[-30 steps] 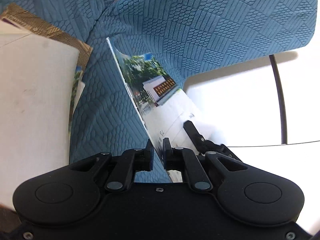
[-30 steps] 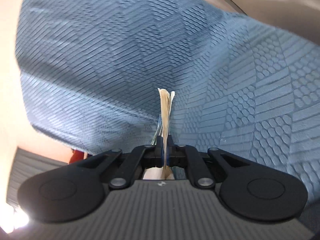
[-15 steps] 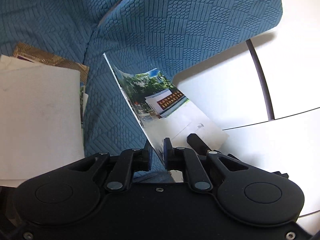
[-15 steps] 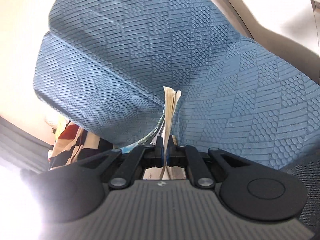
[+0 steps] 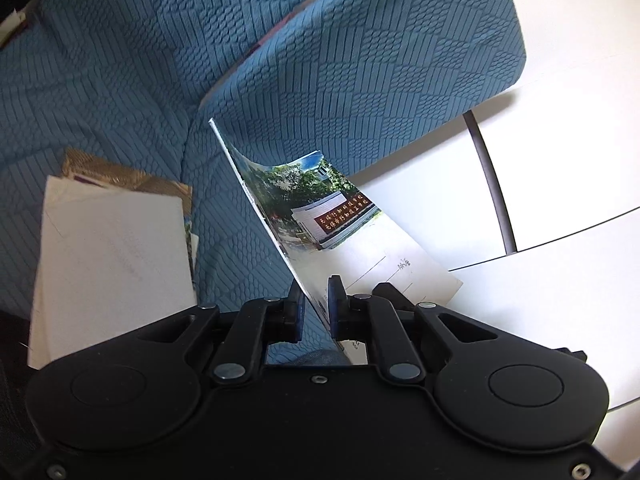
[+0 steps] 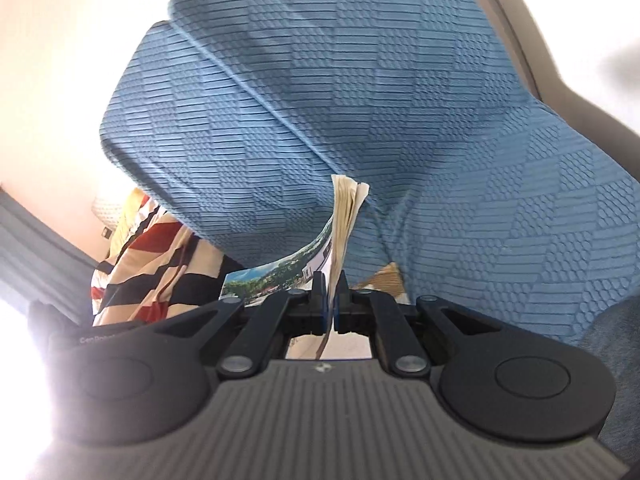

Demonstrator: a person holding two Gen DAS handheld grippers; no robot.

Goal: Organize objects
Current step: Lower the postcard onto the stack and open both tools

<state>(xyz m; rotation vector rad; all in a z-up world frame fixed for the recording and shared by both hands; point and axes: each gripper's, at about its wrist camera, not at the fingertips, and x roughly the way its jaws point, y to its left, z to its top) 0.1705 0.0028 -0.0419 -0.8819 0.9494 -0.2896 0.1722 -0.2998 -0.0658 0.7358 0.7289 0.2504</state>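
left tongs pinched a booklet by its edge, right tongs clenched on its pages, above the blue sofa. paper pile lay beside; booklet not yet placed.

- The booklet cover shows a photo of a white wall bearing a dark red sign with two rows of gold Chinese characters; they are too small to read with certainty.
- Below the photo, on the cover's white part, stand a few handwritten characters beside ruled lines, also illegible.
- The right gripper body carries faint raised lettering on its left side, beginning "Cen"; the rest is blurred.
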